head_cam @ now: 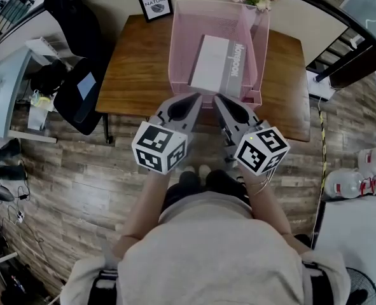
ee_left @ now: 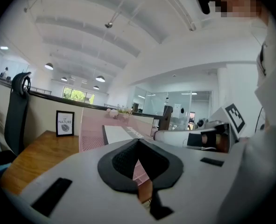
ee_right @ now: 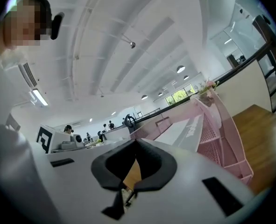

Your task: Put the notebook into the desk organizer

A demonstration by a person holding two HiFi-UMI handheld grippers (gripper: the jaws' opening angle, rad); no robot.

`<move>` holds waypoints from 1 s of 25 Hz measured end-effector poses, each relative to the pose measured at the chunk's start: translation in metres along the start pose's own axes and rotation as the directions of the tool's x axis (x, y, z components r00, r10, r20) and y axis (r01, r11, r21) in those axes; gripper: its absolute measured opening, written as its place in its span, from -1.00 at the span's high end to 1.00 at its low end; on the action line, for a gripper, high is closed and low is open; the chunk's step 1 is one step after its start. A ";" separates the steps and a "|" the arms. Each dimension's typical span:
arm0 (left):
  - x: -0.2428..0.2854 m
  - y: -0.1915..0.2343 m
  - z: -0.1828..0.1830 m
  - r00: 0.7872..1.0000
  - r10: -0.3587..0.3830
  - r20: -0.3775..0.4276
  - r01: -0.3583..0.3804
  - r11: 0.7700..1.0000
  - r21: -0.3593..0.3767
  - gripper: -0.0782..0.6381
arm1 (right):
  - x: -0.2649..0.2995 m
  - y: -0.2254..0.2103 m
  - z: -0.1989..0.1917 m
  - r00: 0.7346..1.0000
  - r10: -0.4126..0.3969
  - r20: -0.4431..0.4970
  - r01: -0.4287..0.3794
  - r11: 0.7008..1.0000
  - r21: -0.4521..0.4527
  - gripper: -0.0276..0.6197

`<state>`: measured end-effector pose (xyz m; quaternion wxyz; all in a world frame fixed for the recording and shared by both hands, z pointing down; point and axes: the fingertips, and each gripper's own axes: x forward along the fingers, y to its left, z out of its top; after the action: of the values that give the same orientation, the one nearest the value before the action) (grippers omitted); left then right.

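The white notebook with a grey spine [head_cam: 214,64] lay inside the pink wire-mesh desk organizer [head_cam: 182,37]. That organizer stood on the wooden bench [head_cam: 137,68].

desk organizer [head_cam: 182,43], upper centre: pink mesh, matt | notebook [head_cam: 214,62]: smooth matt cover | table [head_cam: 137,68]: smooth wood, slight sheen | floor [head_cam: 67,170], left: wood-grain planks | left gripper [head_cam: 196,98], right gripper [head_cam: 217,98]: matt white plastic

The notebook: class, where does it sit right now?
In the head view, the notebook sits inside the pink desk organizer on the wooden desk, right of the framed picture.
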<state>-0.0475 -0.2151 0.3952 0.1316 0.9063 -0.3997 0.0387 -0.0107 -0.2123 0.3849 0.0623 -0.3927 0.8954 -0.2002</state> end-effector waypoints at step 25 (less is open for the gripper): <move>0.005 -0.024 0.027 0.993 -0.122 0.011 0.121 0.992 0.023 0.75 | 0.000 0.000 0.017 0.999 -0.022 -0.037 0.013 0.977 -0.213 0.88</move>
<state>-0.0274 -0.2098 0.3650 0.1210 0.9306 -0.3441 0.0297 -0.0059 -0.2174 0.3695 0.0004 -0.4010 0.9093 -0.1115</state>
